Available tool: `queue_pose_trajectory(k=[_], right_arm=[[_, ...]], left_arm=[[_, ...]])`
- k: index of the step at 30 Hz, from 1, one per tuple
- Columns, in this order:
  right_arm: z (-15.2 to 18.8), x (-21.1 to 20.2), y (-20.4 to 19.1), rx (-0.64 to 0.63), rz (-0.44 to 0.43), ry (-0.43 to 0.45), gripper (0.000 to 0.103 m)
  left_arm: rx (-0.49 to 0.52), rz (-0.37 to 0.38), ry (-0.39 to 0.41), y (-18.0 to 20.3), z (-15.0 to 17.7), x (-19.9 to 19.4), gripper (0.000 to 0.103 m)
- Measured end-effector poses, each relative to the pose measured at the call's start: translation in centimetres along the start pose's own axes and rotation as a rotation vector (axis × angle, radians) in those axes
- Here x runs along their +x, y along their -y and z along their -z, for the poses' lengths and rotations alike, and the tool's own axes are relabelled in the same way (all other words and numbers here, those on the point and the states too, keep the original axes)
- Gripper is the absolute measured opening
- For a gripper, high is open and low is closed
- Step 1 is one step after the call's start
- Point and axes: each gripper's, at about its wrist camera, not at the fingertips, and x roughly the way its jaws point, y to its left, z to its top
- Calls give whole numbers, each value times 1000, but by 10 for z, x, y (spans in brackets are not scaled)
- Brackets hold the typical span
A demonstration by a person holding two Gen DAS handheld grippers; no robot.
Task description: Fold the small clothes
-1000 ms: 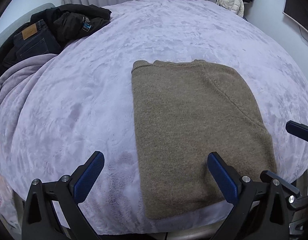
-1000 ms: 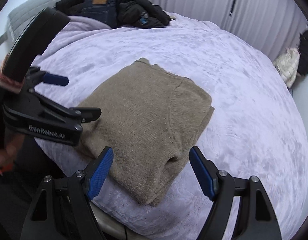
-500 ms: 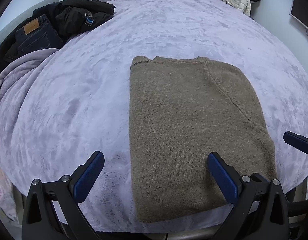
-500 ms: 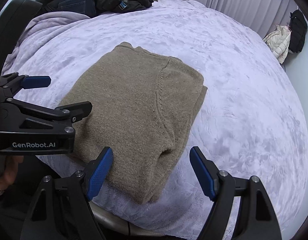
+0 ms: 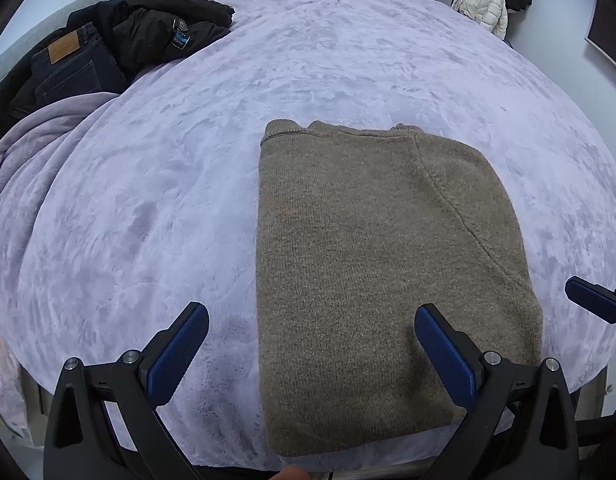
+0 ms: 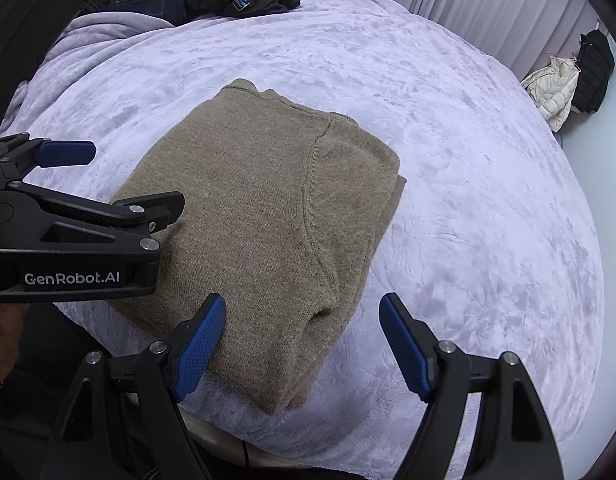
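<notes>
**Asker:** Knitted wool, is it? Where does the garment lie?

**Describer:** Olive-brown knit, yes: a sweater [image 5: 380, 272] folded into a thick rectangle, lying flat at the near edge of a bed [image 5: 308, 72] covered in pale lilac plush. Its collar end points away, toward the far side of the bed.

**Asker:** And the claws?

**Describer:** The left claw [image 5: 308, 356] is spread wide and holds nothing; it hovers over the sweater's near left edge. The right claw [image 6: 303, 344] is spread too, empty, above the near right corner, where the folded layers bunch into a small pucker.

**Asker:** What could go wrong?

**Describer:** That corner is stacked several layers deep. A shallow pinch would likely take only the top layer, and lifting it would peel the fold open. The sweater also sits close to the mattress edge, so a pull toward the person could drag it off. Plush fabric may be pinched along with the knit. I cannot tell how many layers lie underneath.

**Asker:** Anything else nearby?

**Describer:** Dark jeans [image 5: 73, 68] and a black jacket [image 5: 163, 32] are piled at the far left, well apart.
</notes>
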Motion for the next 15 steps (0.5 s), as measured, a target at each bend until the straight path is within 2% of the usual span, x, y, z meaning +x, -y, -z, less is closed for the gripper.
queue_pose_trajectory(k=[15], right_arm=[[-6,5,0,-2,3,-8,82]], left_arm=[[11,-2,9,-3,-4,1,103]])
